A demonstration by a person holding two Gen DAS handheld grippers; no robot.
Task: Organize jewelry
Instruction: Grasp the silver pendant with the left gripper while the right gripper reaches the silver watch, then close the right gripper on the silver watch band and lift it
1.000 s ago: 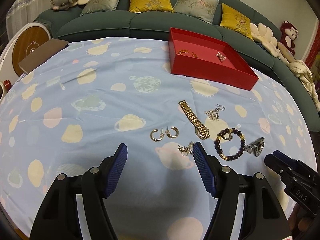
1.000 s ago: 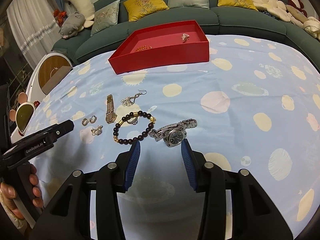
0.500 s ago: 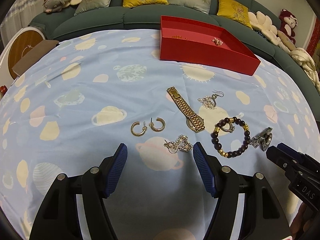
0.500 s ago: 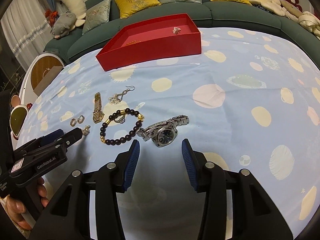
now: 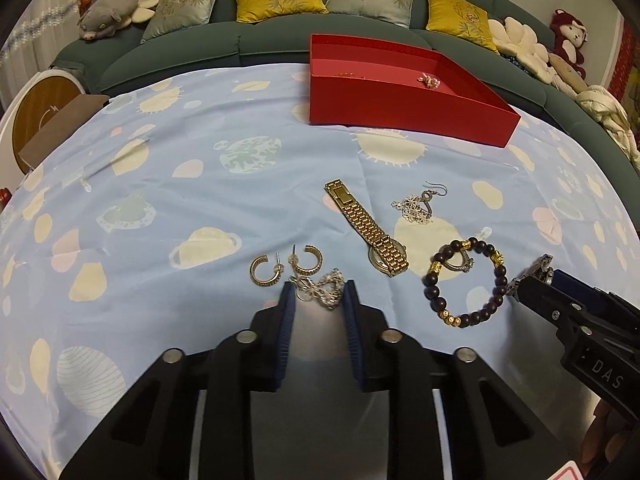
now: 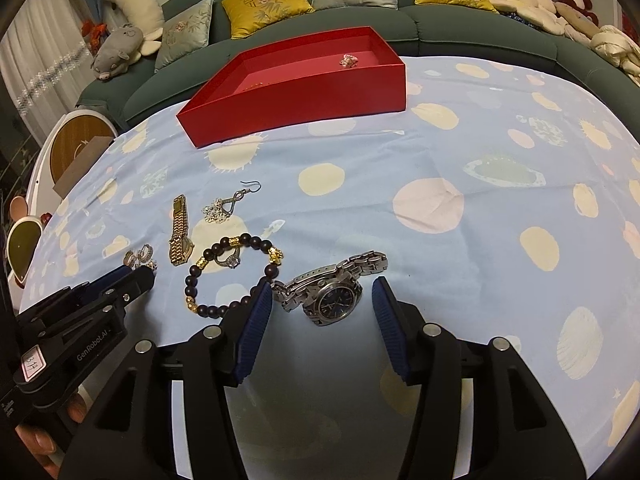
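Note:
My left gripper (image 5: 318, 294) has narrowed around a silver filigree piece (image 5: 320, 288) on the blue cloth, its pads at both sides of it. Two gold hoop earrings (image 5: 286, 266) lie just beyond. A gold watch (image 5: 368, 230), a silver drop earring (image 5: 416, 206) and a dark bead bracelet (image 5: 466, 282) with a ring inside lie to the right. My right gripper (image 6: 320, 296) is open with a silver blue-faced watch (image 6: 330, 288) between its fingers. The red tray (image 5: 400, 110) at the far side holds a few small pieces.
A dark green sofa (image 5: 260, 46) with yellow and grey cushions curves behind the table. Plush toys (image 5: 110, 6) sit at its ends. A brown box (image 5: 60, 130) lies at the table's left edge.
My left gripper has moved forward and its fingers have closed in around the silver filigree piece. My right gripper has moved forward so the silver watch sits between its fingers.

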